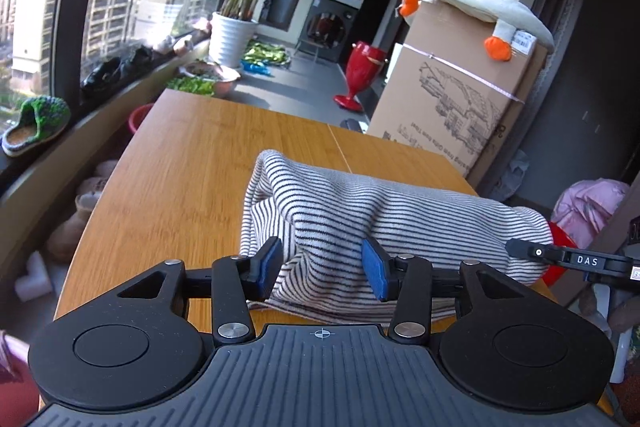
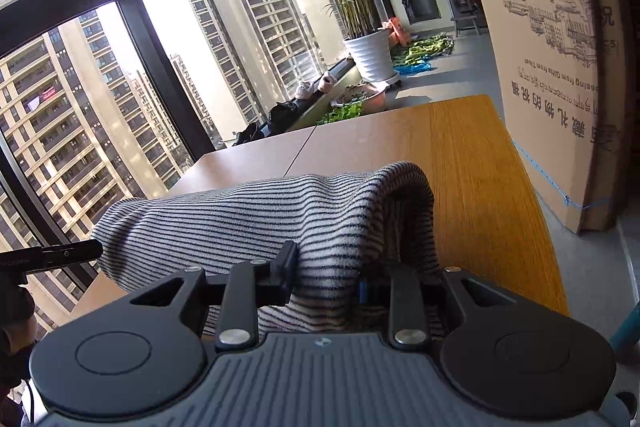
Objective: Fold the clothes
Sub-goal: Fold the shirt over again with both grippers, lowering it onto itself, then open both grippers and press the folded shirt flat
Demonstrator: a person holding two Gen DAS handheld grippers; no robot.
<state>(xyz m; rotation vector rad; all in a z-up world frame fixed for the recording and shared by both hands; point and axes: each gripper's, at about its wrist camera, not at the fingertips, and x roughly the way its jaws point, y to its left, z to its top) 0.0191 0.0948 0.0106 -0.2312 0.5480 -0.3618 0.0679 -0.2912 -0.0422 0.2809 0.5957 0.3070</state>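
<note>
Striped grey-and-white knit cloth (image 1: pixel 360 219) hangs bunched over the wooden table (image 1: pixel 180 163), lifted between both tools. The left gripper (image 1: pixel 322 267) stands wide around a fold, not squeezing it. The right gripper (image 2: pixel 326 277) stands half open with cloth between its pads. No neat fold shows; most folding looks left.
</note>
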